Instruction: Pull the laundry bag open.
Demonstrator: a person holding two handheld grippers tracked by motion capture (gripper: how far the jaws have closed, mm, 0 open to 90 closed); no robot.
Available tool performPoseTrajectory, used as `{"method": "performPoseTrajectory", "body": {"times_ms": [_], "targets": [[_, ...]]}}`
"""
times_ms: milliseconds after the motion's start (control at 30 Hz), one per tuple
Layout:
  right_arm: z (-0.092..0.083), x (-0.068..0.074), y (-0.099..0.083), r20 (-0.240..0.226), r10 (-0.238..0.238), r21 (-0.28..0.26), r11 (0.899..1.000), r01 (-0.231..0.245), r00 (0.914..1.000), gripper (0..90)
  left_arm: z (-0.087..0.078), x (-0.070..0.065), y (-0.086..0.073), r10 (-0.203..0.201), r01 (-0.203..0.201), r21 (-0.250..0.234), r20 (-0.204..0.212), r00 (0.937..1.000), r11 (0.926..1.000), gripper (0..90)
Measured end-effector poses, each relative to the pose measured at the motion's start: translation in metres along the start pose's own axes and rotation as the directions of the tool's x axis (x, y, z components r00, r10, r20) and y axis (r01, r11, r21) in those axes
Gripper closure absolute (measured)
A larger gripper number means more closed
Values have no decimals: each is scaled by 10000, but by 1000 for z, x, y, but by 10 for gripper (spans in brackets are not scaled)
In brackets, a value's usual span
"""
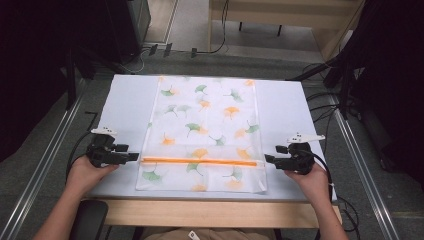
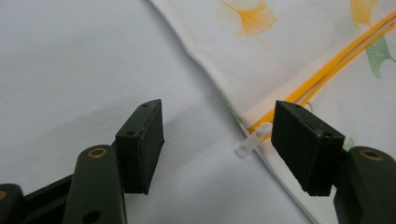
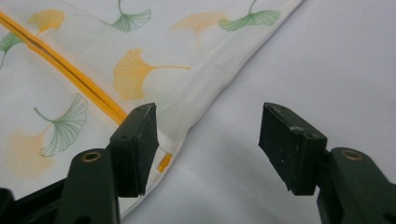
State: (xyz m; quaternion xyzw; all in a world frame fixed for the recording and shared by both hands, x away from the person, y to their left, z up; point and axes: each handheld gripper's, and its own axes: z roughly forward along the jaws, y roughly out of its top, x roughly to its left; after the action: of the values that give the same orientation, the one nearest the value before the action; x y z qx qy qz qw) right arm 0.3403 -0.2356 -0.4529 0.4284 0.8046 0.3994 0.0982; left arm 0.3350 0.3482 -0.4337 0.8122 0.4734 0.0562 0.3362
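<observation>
Zipper bag [image 1: 202, 132] lies flat mid-table [image 1: 125, 100]. Left gripper [image 1: 134, 156] and right gripper [image 1: 268, 158] sit at opposite ends of the bag's orange zipper [image 1: 200, 161], jaws wide, holding nothing. White pull tab [image 2: 251, 141] lies between the left jaws, probably placed for gripping.

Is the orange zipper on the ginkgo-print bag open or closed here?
Closed, as far as shown: the orange zipper runs as one unbroken line across the bag, and its white pull sits at the bag's edge.
</observation>
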Motion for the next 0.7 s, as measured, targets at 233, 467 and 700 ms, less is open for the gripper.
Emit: {"method": "performPoseTrajectory", "body": {"times_ms": [233,467,700], "targets": [[-8,-11,-4,395,212,-298,9994,-200,9990,372,-11,9,-2,-540,484,-719,-779,9955,9962,358],[-14,-22,-10,832,382,-565,9978,-336,9958,335,-11,13,-3,-552,475,-728,-1069,9927,9962,356],[-13,-31,-15,1539,466,-617,9974,-375,9870,275,-11,19,-5,-718,614,-782,-1371,9879,9950,299]]}}
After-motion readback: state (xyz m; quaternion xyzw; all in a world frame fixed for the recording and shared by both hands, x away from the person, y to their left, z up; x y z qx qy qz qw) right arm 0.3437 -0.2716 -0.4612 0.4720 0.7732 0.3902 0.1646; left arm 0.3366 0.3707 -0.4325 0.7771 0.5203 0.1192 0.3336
